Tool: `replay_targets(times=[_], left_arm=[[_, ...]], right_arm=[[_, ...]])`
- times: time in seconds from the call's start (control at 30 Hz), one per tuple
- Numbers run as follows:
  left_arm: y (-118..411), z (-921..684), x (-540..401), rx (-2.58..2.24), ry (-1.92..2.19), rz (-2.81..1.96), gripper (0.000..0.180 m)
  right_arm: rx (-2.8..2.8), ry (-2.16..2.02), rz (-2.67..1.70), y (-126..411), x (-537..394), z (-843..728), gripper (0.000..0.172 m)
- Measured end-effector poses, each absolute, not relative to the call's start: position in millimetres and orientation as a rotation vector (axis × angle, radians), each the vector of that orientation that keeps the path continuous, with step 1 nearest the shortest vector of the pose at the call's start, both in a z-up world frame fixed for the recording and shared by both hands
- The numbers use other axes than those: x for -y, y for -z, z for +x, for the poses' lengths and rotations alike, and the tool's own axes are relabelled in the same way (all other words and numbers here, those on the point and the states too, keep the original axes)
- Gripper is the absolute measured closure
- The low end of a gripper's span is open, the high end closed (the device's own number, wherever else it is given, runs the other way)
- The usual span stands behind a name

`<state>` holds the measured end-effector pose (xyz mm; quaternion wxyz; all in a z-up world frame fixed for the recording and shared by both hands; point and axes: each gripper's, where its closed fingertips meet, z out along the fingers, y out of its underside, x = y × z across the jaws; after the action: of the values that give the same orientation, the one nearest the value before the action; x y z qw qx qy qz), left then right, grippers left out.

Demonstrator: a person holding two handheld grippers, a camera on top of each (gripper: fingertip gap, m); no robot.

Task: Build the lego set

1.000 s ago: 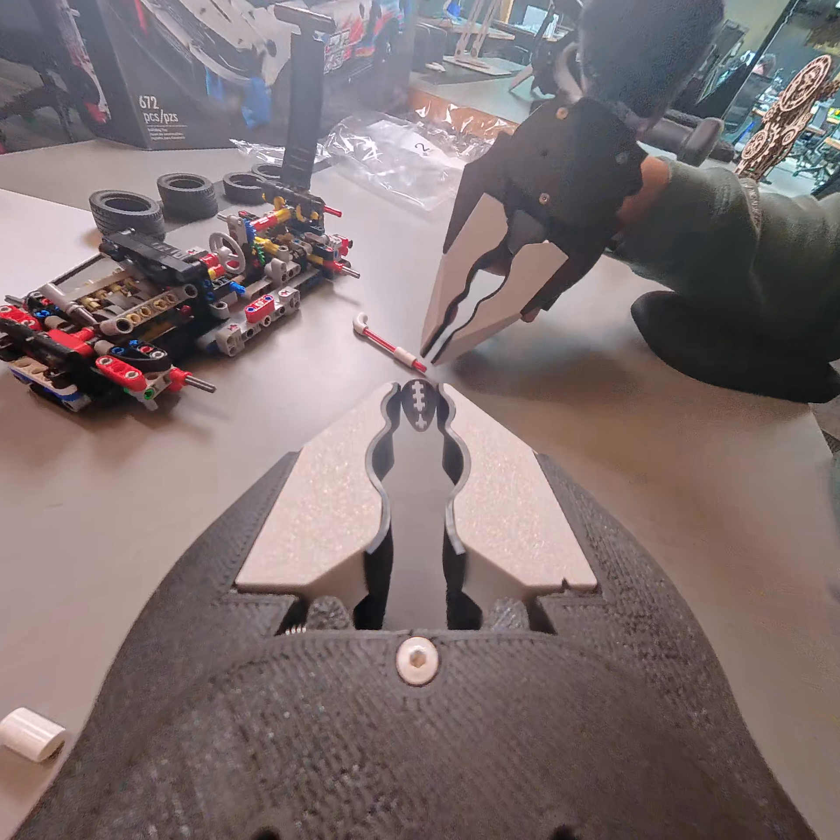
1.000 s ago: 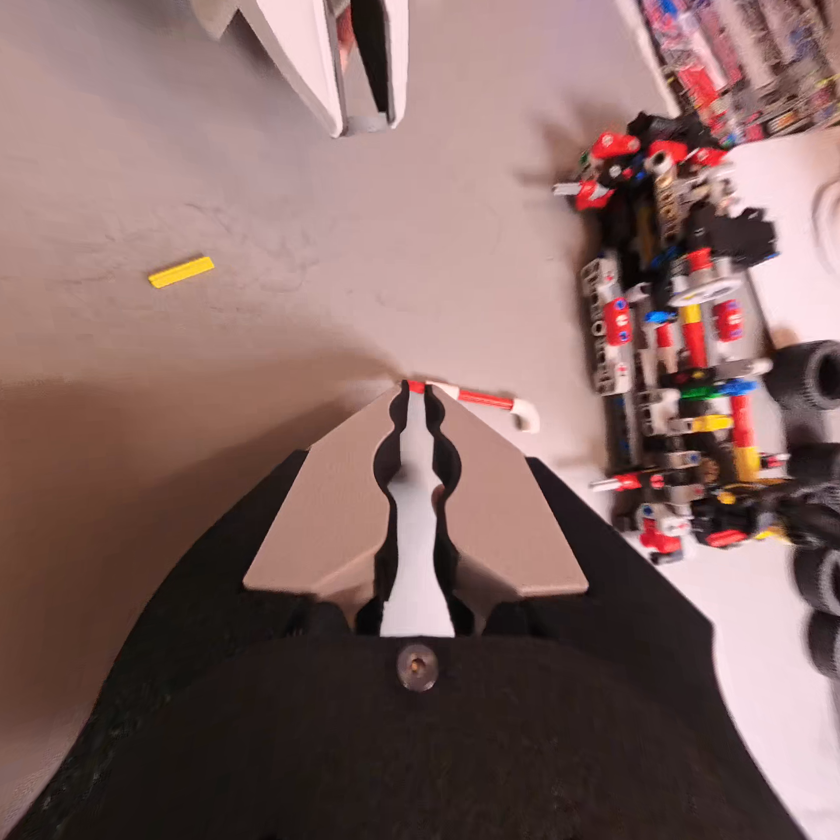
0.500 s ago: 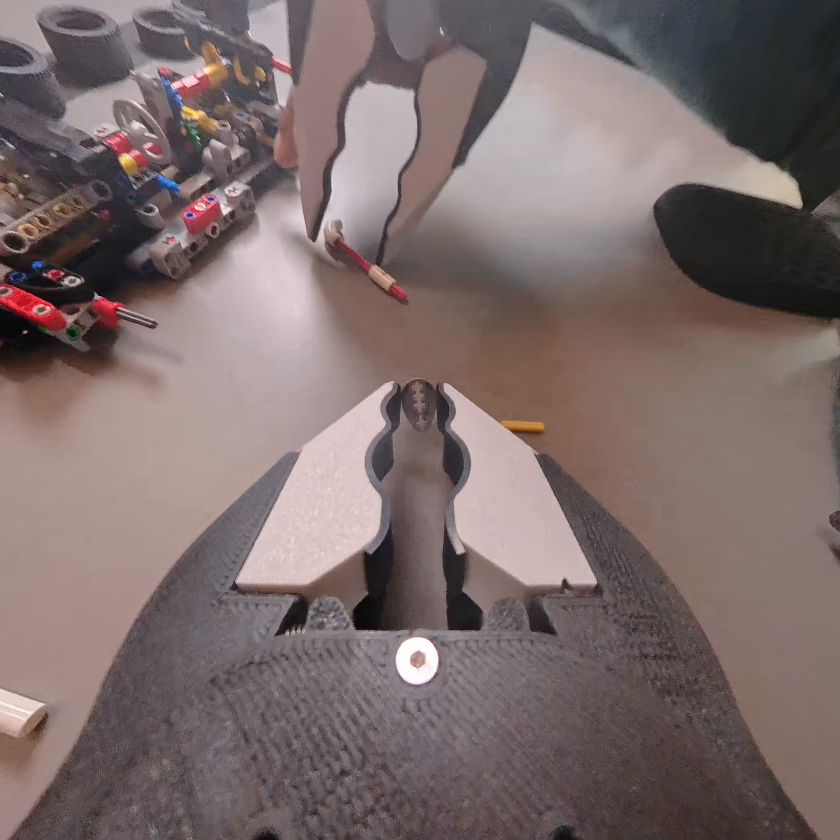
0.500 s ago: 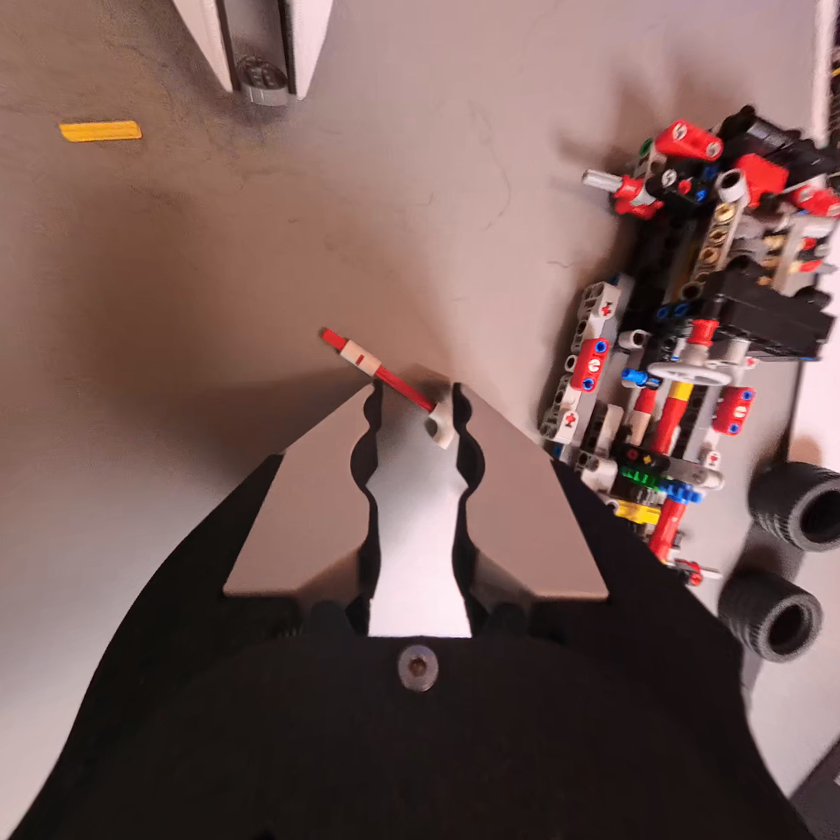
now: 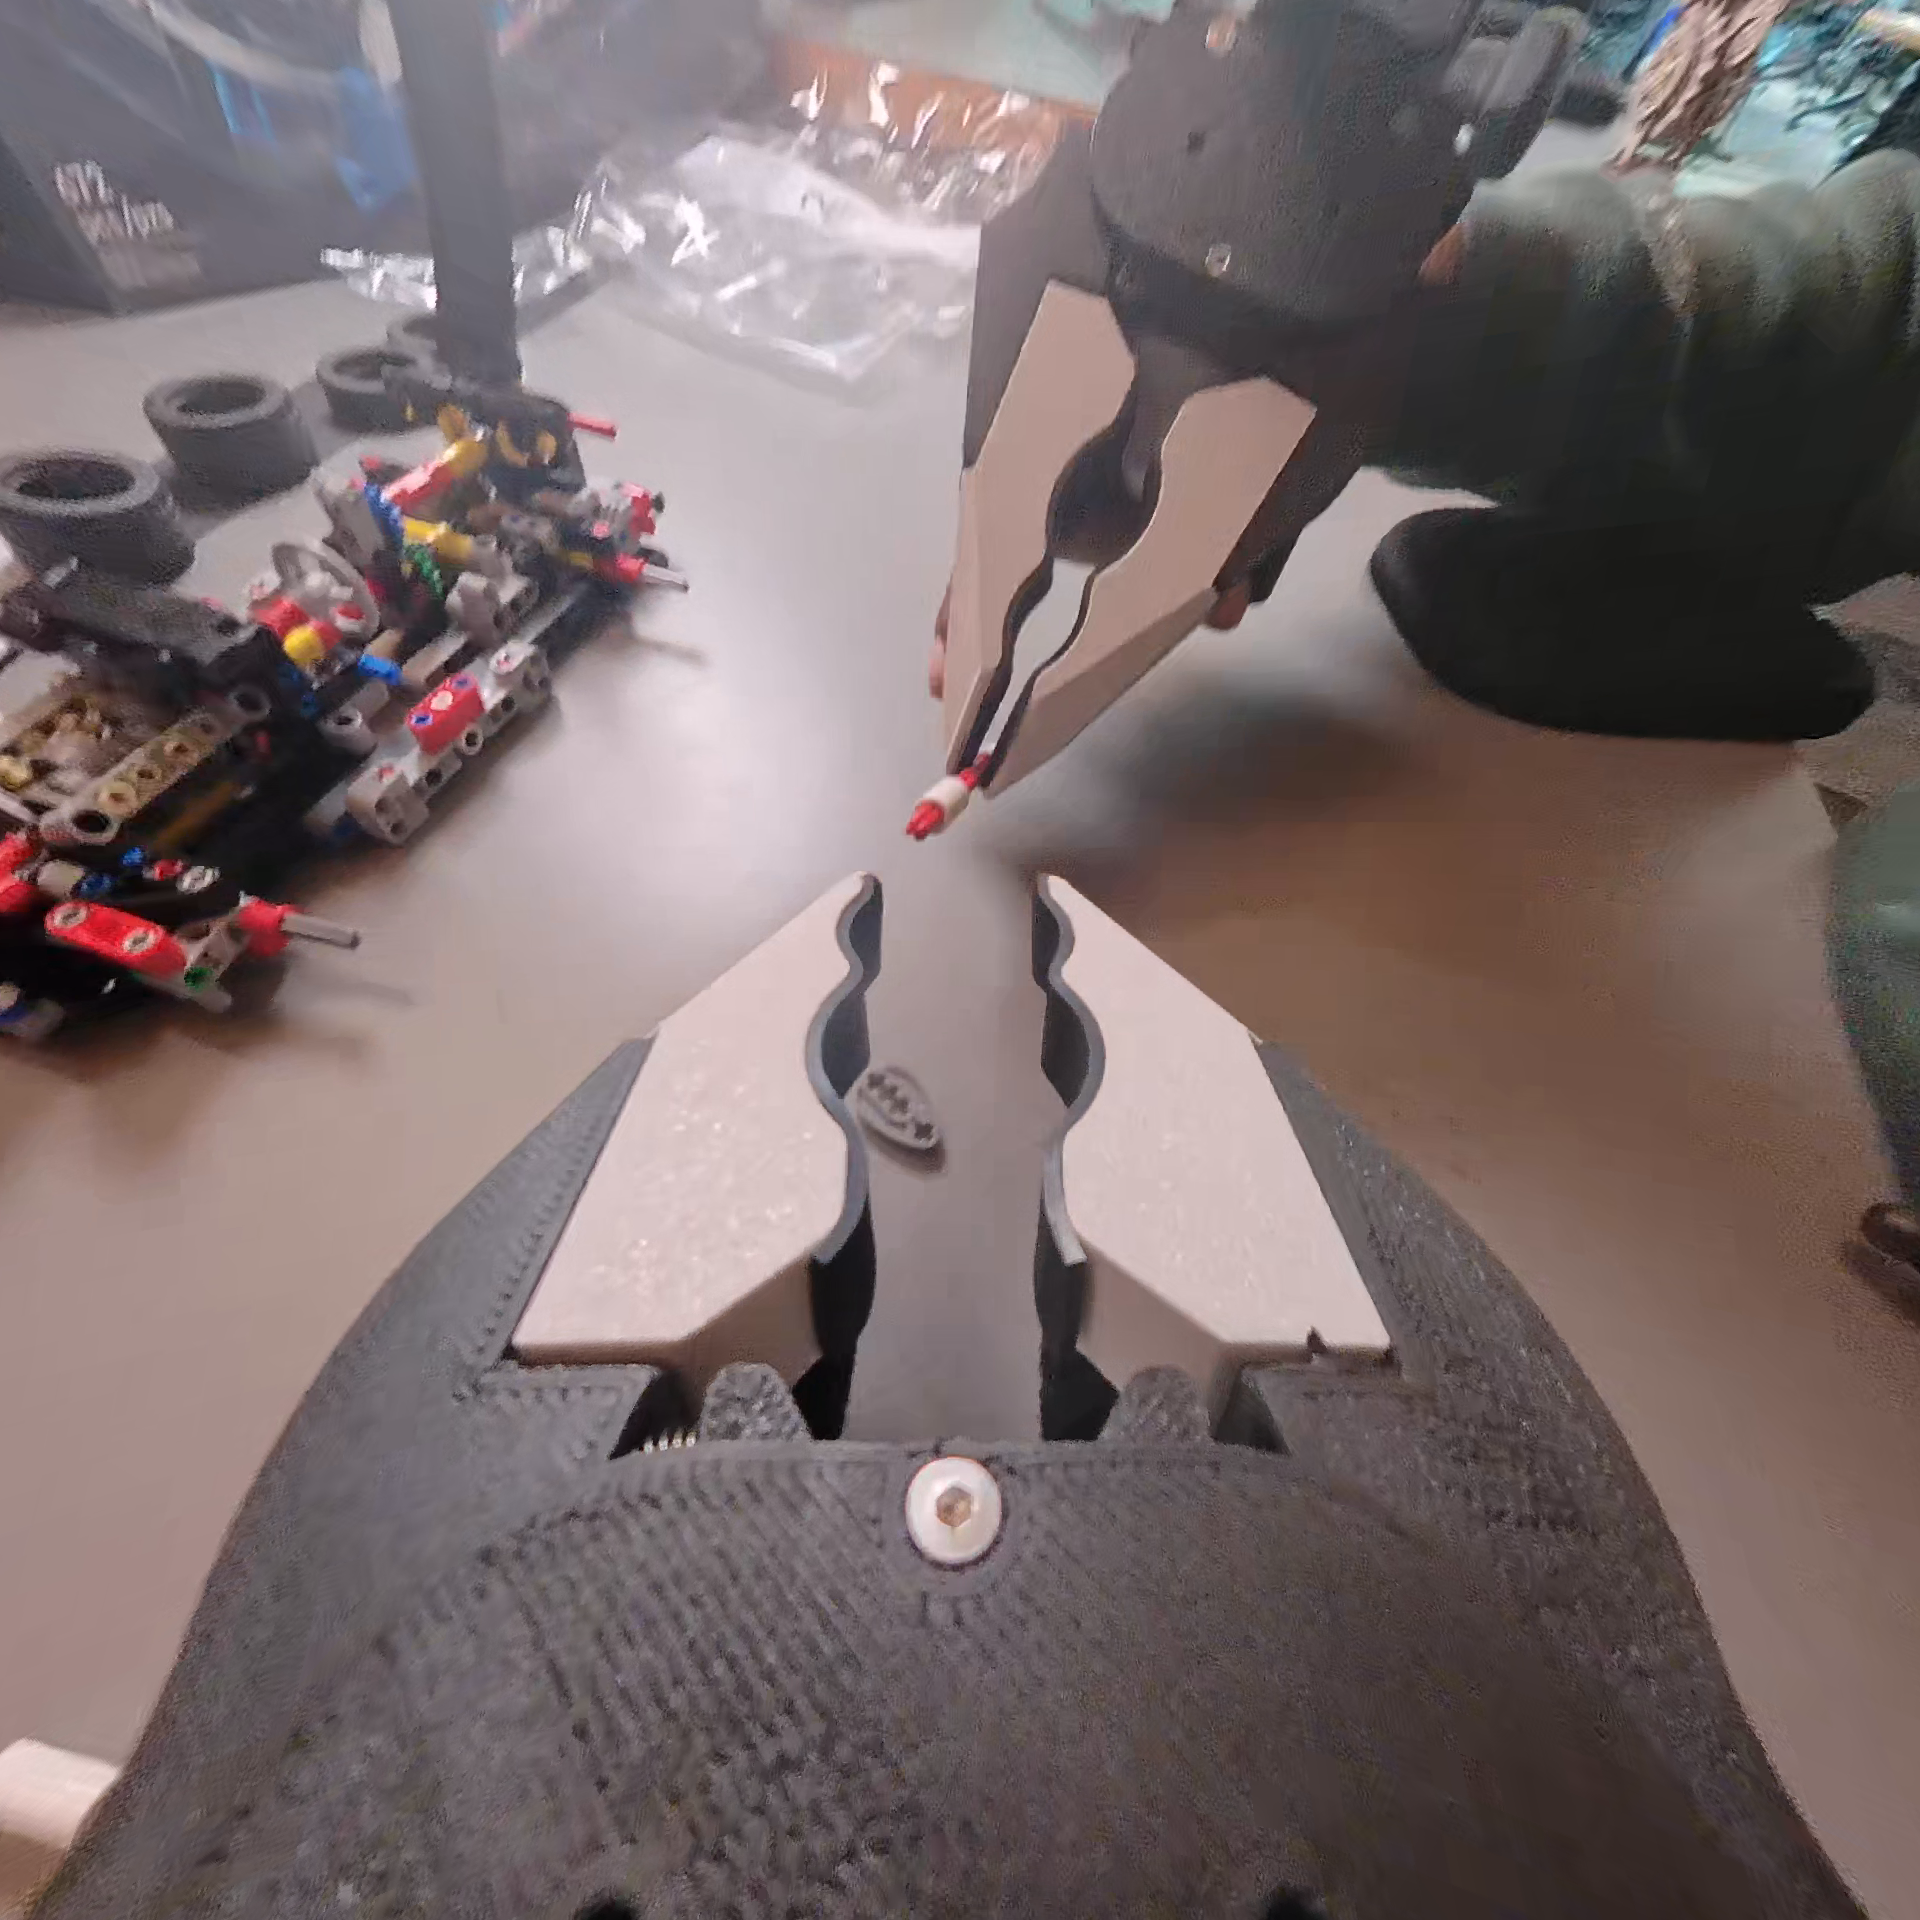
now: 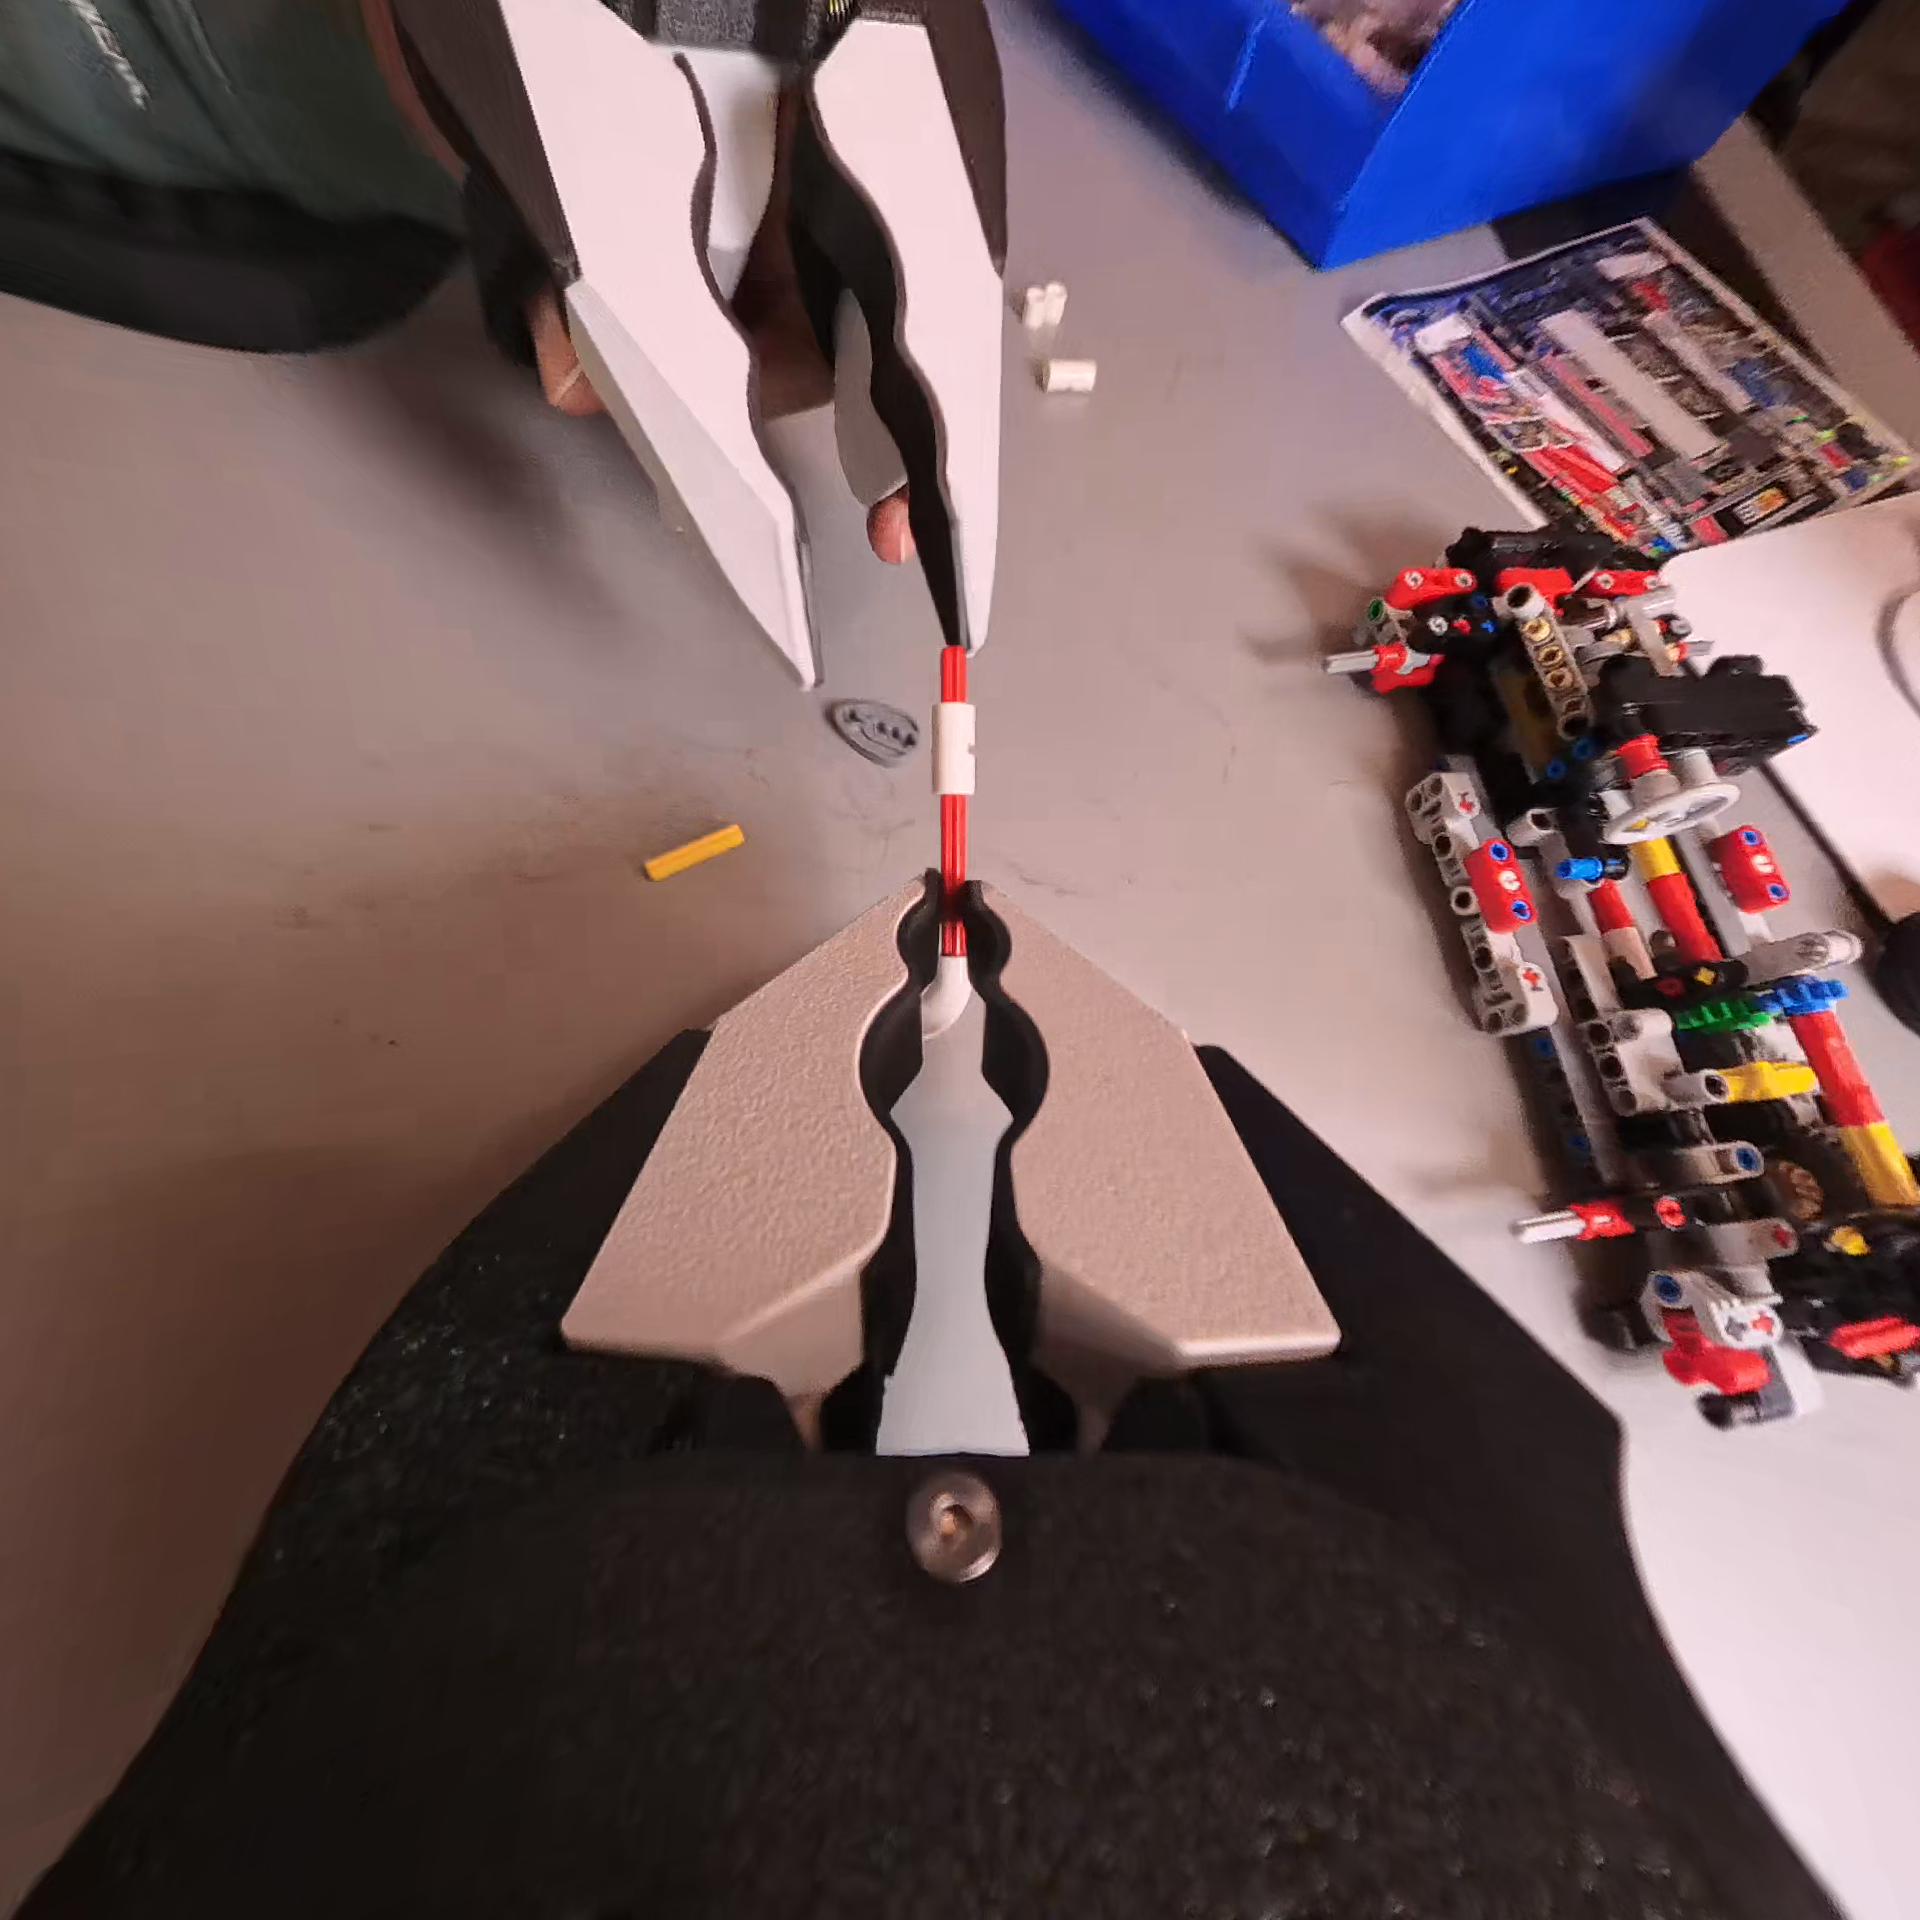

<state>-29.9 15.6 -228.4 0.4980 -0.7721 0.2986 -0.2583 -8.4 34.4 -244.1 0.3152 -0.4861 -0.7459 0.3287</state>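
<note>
While the right gripper [image 6: 954, 902] jaws pinch a thin red plastic axle with a white sleeve [image 6: 953, 746] above the grey bench [image 6: 312, 1039], the left gripper [image 5: 954, 902] jaws stand spread, bare, just before the axle's free end; a small dark grey oval piece [image 5: 900, 1107] lies beneath them.

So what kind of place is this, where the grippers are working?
Probably a hobby or lab workbench set up for building a brick model car: a half-built chassis lies on the grey table, with loose black tyres, an instruction booklet and a blue parts bin nearby.
</note>
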Motion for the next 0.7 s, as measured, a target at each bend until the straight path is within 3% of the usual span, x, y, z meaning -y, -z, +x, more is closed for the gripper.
replay_targets(times=[0.23, 0.43, 0.57, 0.7], left_arm=[[210, -21, -12, -0.764, 0.544, -1.776, 0.175], [203, -11, -4, -0.88, 0.506, -1.686, 0.178], [213, -3, 4, -1.032, 0.415, -1.657, 0.178], [214, 4, 13, -1.109, 0.435, -1.609, 0.178]], right_arm=[[1.894, -0.831, -1.162, 231, -22, -8, 0.171], [1.861, -0.756, -1.052, 228, -19, -2, 0.17], [1.987, -0.793, -1.087, 244, -13, 11, 0.134], [2.046, -0.829, -1.031, 244, 3, 7, 0.137]])
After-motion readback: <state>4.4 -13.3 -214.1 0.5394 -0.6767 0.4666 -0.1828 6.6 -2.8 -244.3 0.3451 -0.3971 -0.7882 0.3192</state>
